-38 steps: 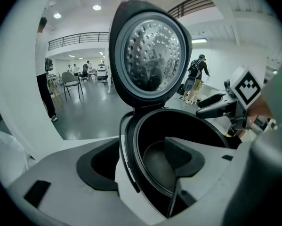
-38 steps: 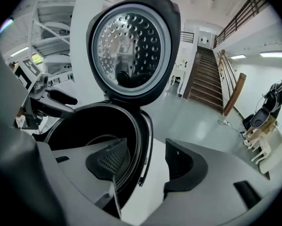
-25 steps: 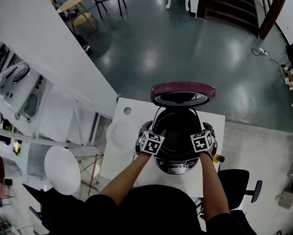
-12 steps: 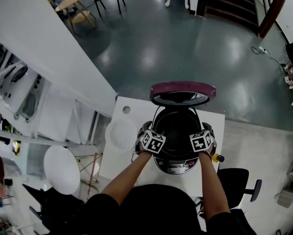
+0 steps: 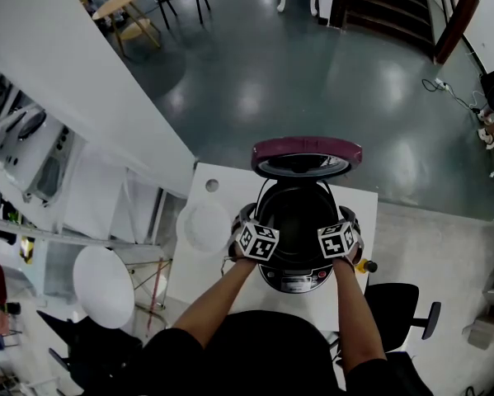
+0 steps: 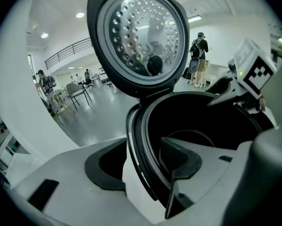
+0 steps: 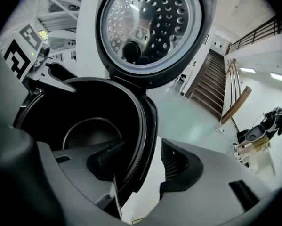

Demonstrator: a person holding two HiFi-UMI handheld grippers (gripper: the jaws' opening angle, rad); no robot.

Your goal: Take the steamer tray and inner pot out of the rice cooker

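The rice cooker (image 5: 300, 280) stands on a white table (image 5: 199, 280) with its maroon lid (image 5: 307, 150) tipped up. Its dark inner pot (image 5: 300, 214) sits inside. A white round tray (image 5: 205, 225) lies on the table left of the cooker. My left gripper (image 5: 259, 225) straddles the pot's left rim (image 6: 140, 140), one jaw outside and one inside; its jaws have just been closing, and a thin gap still shows. My right gripper (image 5: 343, 225) straddles the right rim (image 7: 143, 126) the same way, open. The pot's metal bottom (image 7: 86, 133) holds nothing.
A black office chair (image 5: 403, 308) stands at the table's right front corner, and a small yellow-and-black object (image 5: 364, 266) lies beside the cooker. A round white table (image 5: 105, 285) stands lower left. Stairs (image 7: 209, 86) rise behind the cooker.
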